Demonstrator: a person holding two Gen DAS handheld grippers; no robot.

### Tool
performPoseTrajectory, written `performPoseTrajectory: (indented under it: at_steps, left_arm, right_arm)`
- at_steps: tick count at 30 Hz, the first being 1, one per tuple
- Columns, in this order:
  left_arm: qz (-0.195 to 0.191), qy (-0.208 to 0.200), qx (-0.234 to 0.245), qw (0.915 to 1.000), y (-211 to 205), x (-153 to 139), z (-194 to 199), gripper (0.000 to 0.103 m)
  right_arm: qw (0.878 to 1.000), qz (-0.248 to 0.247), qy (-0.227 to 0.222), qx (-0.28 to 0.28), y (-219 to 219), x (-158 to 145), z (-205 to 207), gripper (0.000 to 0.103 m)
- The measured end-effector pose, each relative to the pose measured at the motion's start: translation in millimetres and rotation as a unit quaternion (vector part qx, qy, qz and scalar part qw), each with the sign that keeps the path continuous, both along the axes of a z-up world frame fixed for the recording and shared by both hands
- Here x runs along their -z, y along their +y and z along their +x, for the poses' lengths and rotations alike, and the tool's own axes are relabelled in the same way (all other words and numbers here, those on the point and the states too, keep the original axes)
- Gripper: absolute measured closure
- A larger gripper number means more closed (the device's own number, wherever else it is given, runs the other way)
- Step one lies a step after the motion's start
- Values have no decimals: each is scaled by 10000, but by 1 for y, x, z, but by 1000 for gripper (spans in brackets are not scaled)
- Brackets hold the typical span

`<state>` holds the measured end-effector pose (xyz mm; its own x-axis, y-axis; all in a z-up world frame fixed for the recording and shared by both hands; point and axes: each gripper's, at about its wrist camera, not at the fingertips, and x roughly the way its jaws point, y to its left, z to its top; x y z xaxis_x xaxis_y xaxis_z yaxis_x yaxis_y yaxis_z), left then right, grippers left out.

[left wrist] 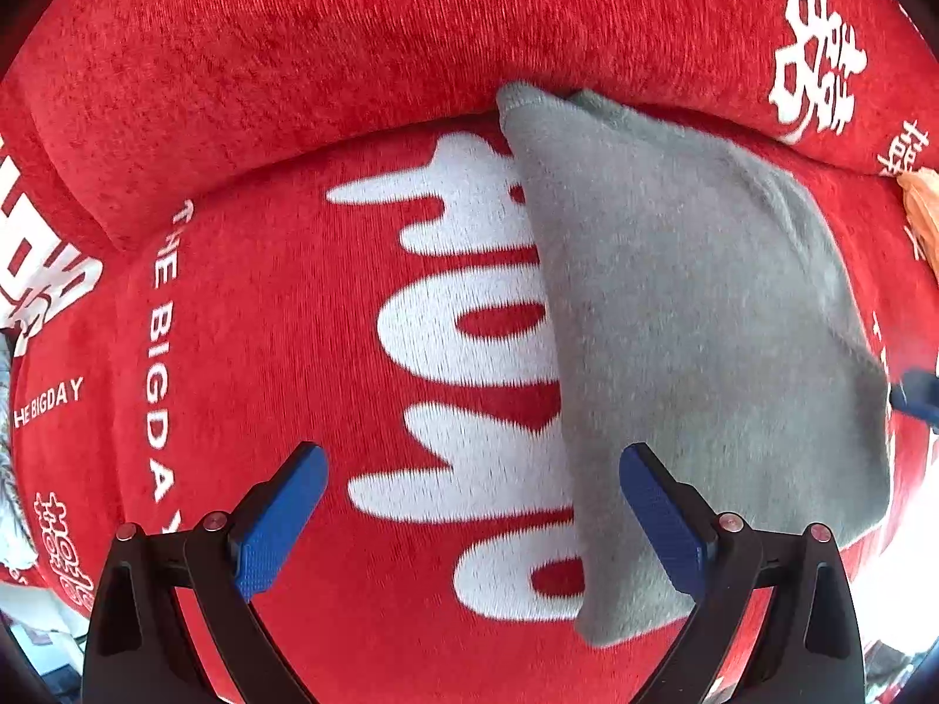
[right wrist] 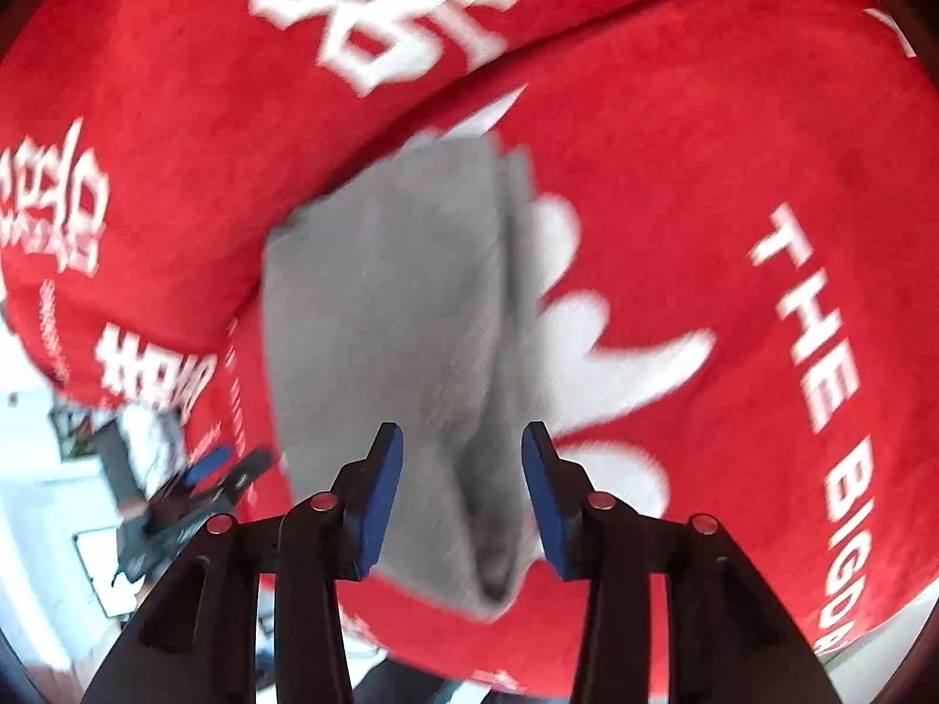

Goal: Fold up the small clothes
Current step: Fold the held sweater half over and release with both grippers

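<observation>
Grey garment (left wrist: 692, 317) is seen laid folded on the red cushion (left wrist: 293, 352), probably one fold done, with left gripper (left wrist: 472, 519) and right gripper (right wrist: 462, 501) both parted, nothing held.

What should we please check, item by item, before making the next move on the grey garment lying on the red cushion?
1. Left tongs free of cloth: ok. The blue pads stand wide apart with nothing pinched.
2. Right tongs released: ok. The pads are apart and do not press on the grey garment seen between them.
3. Garment resting on the red seat cushion: ok. It lies flat, its far corner against the back cushion.
4. Fold tidy: cannot tell. The right wrist view is blurred; a layered edge shows on one side.
5. Fold finished: cannot tell.
6. Orange item at the edge clear of the garment: ok.
</observation>
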<state>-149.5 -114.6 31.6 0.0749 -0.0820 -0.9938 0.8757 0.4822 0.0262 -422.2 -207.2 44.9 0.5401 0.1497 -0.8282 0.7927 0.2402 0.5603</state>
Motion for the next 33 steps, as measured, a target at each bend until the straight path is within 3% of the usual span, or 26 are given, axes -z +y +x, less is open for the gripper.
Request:
performPoseTrajectory:
  at_steps: [1, 3, 5, 7, 16, 21, 29, 31, 33]
  left_arm:
    - [46, 18, 7, 10000, 0, 1, -3, 3]
    - [172, 75, 20, 9998, 6, 9, -13, 3]
    - [262, 66, 33, 9996, 10, 16, -22, 3]
    - [346, 87, 4, 9994, 14, 21, -29, 3]
    - [322, 73, -50, 9994, 19, 14, -37, 3]
    - [264, 57, 44, 9996, 22, 11, -42, 3]
    - [191, 89, 111, 9997, 38, 0, -51, 3]
    - [144, 102, 208, 9996, 43, -4, -55, 3]
    - [116, 122, 257, 9995, 48, -9, -58, 3]
  right_arm:
    - [10000, 53, 22, -81, 6, 2, 2, 58]
    - [9992, 130, 255, -285, 21, 14, 9, 94]
    - [9958, -22, 806, -438, 33, 25, 13, 94]
    - [9934, -125, 1047, -450, 38, 36, 10, 94]
    - [9916, -310, 1164, -477, 49, 35, 11, 93]
    - [9868, -370, 1569, -144, 53, 37, -6, 92]
    - [9881, -394, 1434, 404, 77, 25, -17, 89]
    - [9887, -444, 1358, 463, 83, 18, -15, 86]
    - [9888, -511, 1306, 506, 87, 12, -13, 69]
